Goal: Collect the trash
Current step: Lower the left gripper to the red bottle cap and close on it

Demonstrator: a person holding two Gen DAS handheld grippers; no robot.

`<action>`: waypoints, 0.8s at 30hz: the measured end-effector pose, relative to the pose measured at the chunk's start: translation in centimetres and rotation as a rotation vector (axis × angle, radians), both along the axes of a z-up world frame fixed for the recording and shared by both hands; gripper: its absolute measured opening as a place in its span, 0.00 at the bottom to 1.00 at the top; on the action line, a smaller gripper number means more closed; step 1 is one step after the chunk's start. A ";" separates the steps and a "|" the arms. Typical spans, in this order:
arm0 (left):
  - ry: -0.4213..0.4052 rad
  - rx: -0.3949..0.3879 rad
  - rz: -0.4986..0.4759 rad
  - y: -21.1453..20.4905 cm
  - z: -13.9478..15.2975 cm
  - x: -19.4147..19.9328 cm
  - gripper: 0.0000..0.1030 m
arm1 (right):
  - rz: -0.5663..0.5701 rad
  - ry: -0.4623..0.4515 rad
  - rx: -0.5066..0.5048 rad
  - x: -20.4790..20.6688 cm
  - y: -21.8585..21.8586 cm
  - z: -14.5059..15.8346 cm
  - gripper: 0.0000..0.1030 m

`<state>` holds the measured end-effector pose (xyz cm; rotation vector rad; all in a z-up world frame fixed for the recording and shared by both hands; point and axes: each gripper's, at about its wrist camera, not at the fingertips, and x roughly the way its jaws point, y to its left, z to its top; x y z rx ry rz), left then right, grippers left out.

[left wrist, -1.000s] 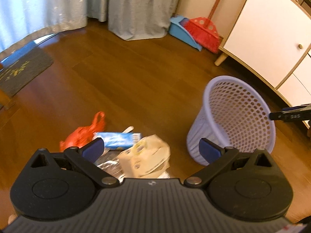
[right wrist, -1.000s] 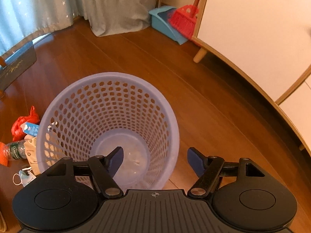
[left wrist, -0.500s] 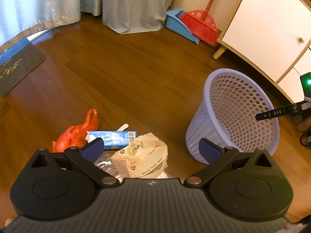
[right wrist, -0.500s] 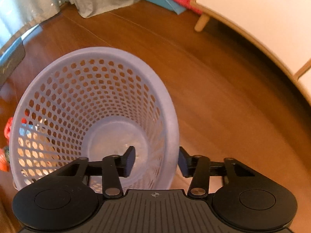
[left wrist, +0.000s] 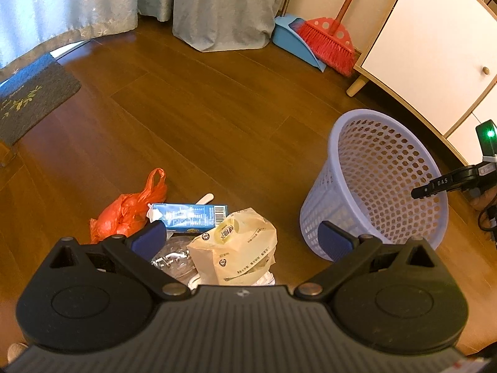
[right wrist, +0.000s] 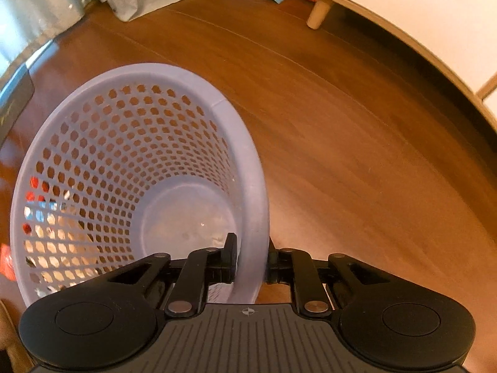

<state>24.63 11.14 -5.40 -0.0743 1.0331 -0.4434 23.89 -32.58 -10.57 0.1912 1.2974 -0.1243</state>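
Observation:
A lilac perforated basket [left wrist: 376, 183] stands tilted on the wooden floor, its inside bare. My right gripper [right wrist: 250, 259] is shut on the basket [right wrist: 130, 161] rim, one finger inside the wall and one outside. That right gripper [left wrist: 435, 186] shows at the basket's right in the left wrist view. Left of the basket lies a trash pile: a beige printed bag [left wrist: 239, 248], a blue carton [left wrist: 189, 214], an orange plastic bag [left wrist: 127, 211], crumpled clear plastic [left wrist: 174, 258] and a wooden stick [left wrist: 205, 198]. My left gripper [left wrist: 239, 241] hovers open just above the pile, holding nothing.
A white cabinet [left wrist: 435, 46] on wooden legs runs along the right. A red broom [left wrist: 330, 40] and blue dustpan [left wrist: 295, 43] lean in the far corner by grey curtains [left wrist: 226, 6]. A dark doormat [left wrist: 28, 99] lies at far left.
My right gripper has gone from open over the basket to shut on its rim, and the basket has tipped. The left gripper has shifted slightly over the trash pile and stays open.

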 end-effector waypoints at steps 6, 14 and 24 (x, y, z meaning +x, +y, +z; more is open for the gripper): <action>-0.013 0.010 -0.002 0.9 0.5 -0.8 0.99 | 0.081 -0.012 -0.134 -0.3 2.3 2.4 0.11; -0.024 0.015 -0.004 3.8 -0.7 -3.8 0.99 | 0.211 -0.024 -0.406 -2.4 6.5 4.9 0.10; 0.016 -0.011 0.005 5.9 -4.5 -7.4 0.99 | 0.245 -0.028 -0.491 -3.5 11.1 3.0 0.09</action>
